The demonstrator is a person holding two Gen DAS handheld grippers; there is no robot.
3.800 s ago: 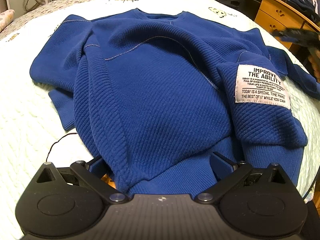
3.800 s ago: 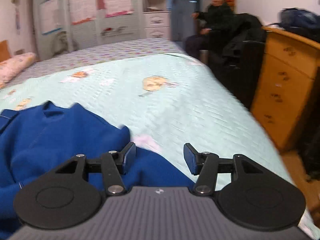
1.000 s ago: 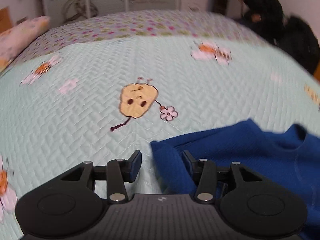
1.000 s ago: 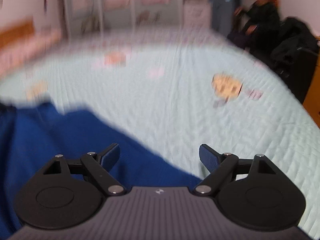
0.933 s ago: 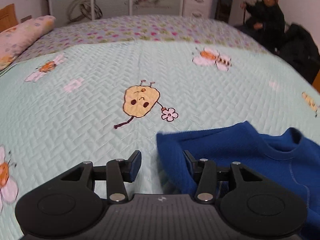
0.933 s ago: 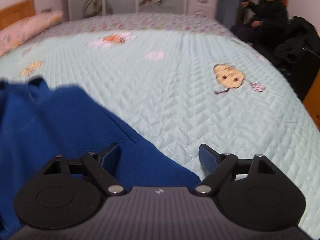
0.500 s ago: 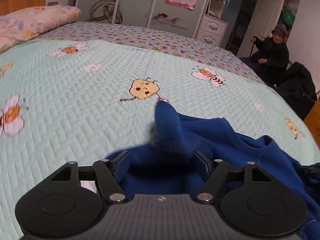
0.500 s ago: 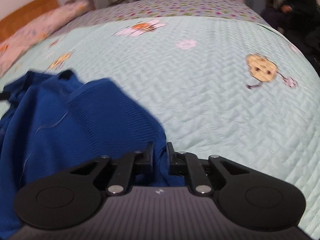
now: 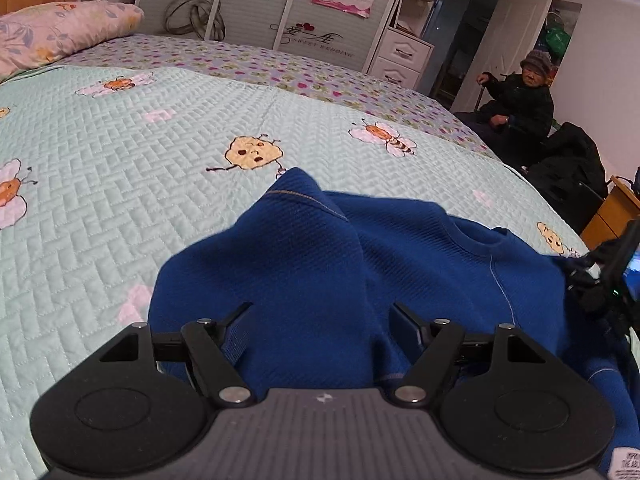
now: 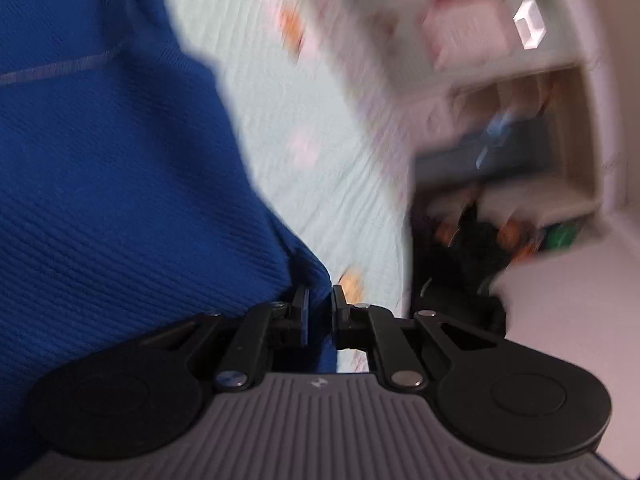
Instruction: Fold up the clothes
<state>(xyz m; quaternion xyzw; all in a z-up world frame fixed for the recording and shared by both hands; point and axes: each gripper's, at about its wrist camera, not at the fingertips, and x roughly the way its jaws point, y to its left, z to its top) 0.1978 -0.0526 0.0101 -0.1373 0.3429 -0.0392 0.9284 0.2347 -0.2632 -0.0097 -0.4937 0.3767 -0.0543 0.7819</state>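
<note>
- Two grippers on one blue sweater (image 9: 420, 248), heaped on the quilted bedspread (image 9: 120, 140).
- Left gripper (image 9: 320, 314): just opened wide, with a raised fold lying loose between the jaws; back off cleanly without snagging it.
- Right gripper (image 10: 318, 302): just clamped onto the sweater's edge; keep the pinch firm, carry it across low, avoid dragging the layers beneath.

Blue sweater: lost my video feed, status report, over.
Right gripper clamped on blue sweater. Left gripper open, fabric bunched between. Nothing in the way on bed.
</note>
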